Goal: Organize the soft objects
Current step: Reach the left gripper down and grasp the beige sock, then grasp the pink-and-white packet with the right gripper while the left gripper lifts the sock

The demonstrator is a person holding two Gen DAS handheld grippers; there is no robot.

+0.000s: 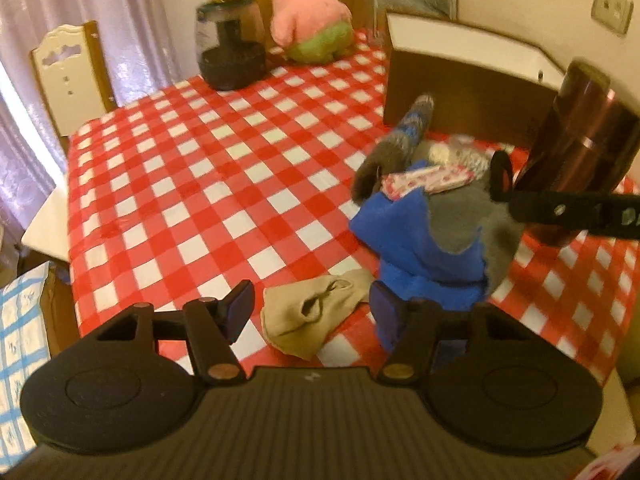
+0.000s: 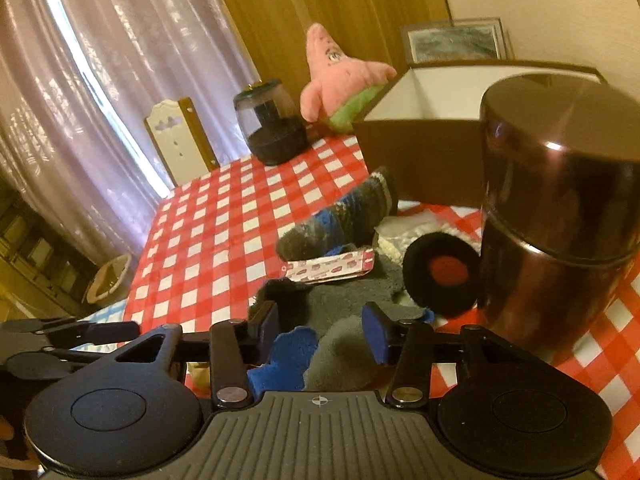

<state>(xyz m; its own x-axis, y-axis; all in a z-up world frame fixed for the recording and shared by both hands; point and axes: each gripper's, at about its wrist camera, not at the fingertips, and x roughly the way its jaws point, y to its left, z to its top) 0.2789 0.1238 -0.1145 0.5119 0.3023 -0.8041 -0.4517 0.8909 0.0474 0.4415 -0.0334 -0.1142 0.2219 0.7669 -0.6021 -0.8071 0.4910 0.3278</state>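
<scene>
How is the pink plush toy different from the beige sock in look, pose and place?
The pink plush toy is stuffed and stands upright; the beige sock lies flat and crumpled. The toy is pink with a green lower part; the sock is plain beige. The toy sits at the far edge of the table, beside a dark jar; the sock lies at the near edge, in front of the left gripper. Both are soft and rest on the checked cloth.
</scene>
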